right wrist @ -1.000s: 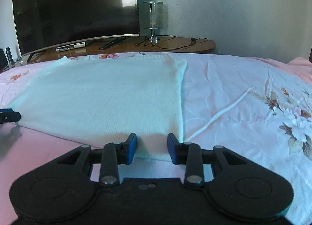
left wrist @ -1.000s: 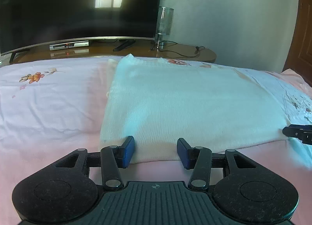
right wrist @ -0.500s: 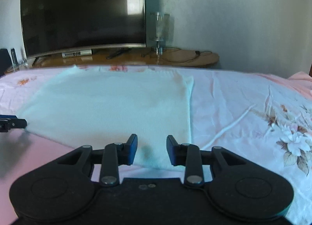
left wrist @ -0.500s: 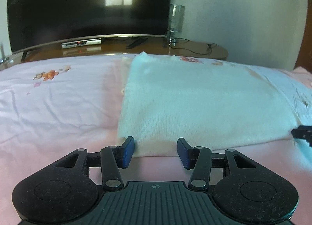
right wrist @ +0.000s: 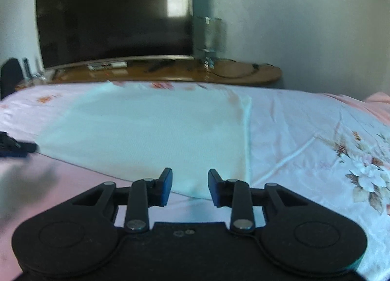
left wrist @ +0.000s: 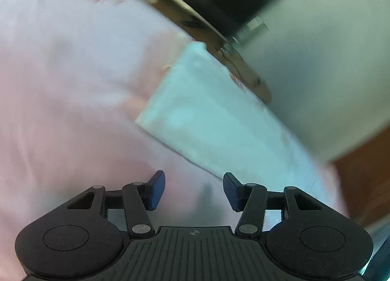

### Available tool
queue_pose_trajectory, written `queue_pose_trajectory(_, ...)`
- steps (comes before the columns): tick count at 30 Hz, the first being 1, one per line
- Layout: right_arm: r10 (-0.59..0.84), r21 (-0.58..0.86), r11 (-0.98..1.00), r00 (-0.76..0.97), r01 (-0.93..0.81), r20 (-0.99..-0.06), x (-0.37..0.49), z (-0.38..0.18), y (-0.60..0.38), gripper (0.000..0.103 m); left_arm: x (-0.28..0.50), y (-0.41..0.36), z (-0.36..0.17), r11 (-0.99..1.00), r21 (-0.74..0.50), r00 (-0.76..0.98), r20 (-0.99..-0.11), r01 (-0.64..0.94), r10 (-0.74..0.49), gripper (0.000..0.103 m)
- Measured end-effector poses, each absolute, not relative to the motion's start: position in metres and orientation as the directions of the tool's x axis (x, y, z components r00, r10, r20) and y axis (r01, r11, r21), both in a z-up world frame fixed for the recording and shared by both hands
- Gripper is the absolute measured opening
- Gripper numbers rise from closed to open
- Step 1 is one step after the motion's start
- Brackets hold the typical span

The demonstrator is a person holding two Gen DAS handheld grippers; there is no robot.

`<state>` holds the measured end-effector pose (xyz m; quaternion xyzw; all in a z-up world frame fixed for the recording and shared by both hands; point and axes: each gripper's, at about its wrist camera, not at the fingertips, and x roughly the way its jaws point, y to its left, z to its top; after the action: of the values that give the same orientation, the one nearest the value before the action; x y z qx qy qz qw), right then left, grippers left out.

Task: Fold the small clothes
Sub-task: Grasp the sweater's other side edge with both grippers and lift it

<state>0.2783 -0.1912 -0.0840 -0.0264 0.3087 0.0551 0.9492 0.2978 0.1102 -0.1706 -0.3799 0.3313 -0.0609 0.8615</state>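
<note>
- Cloth first: the pale blue garment (right wrist: 146,132) lies flat on the pink flowered bedsheet (right wrist: 304,134), already a tidy rectangle, with its near edge just ahead of both tools.
- Right gripper (right wrist: 190,186) has its fingers apart with nothing between them; the garment's near right corner sits just beyond the tips, not pinched.
- Left gripper (left wrist: 193,189) is also open and empty. Its view is blurred and tilted, and its tips are over bare sheet, near the garment's (left wrist: 207,120) near left corner but off it.
- From the right camera, the left tool shows as a dark tip at the far left, beside the cloth's left edge.
- To my eye, the next fold needs each tool on its own near corner, so the left one should level out and come back onto the cloth.
- Slide one finger under the edge and pinch only the garment; catching the sheet would drag it.
- Lift both corners together and evenly, or the rectangle will skew.
- Television (right wrist: 114,17) and wooden stand (right wrist: 170,73) sit well beyond, out of the way.
</note>
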Motion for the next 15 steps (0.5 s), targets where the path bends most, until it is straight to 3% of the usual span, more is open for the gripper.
queue_pose_trajectory(3,0.12,0.025,0.991,0.802,-0.129,-0.586,0.283,-0.079,-0.181,0.032,0.3,0.123,-0.186,0.549,-0.807,0.802,-0.468,-0.216,-0.372,0.052)
queue_pose_trajectory(7,0.168,0.125,0.985,0.793,-0.117,-0.586,0.3,-0.077,-0.18,0.033,0.316,0.126,-0.198,0.439,-0.866,0.831,-0.418,-0.241,-0.368,0.051)
queue_pose_trajectory(9,0.194,0.183,0.978,0.784,-0.105,-0.589,0.314,-0.078,-0.183,0.024,0.324,0.122,-0.2,0.426,-0.872,0.843,-0.406,-0.241,-0.353,0.05)
queue_pose_trajectory(11,0.23,0.247,0.964,0.778,-0.099,-0.585,0.331,-0.079,-0.185,0.019,0.333,0.118,-0.203,0.43,-0.871,0.853,-0.4,-0.239,-0.336,0.043)
queue_pose_trajectory(14,0.242,0.273,0.957,0.778,-0.095,-0.579,0.353,-0.084,-0.182,0.017,0.348,0.12,-0.216,0.379,-0.889,0.864,-0.387,-0.257,-0.323,0.014)
queue_pose_trajectory(15,0.249,0.284,0.954,0.776,-0.095,-0.579,0.359,-0.087,-0.182,0.017,0.353,0.122,-0.222,0.358,-0.896,0.864,-0.384,-0.263,-0.325,0.01)
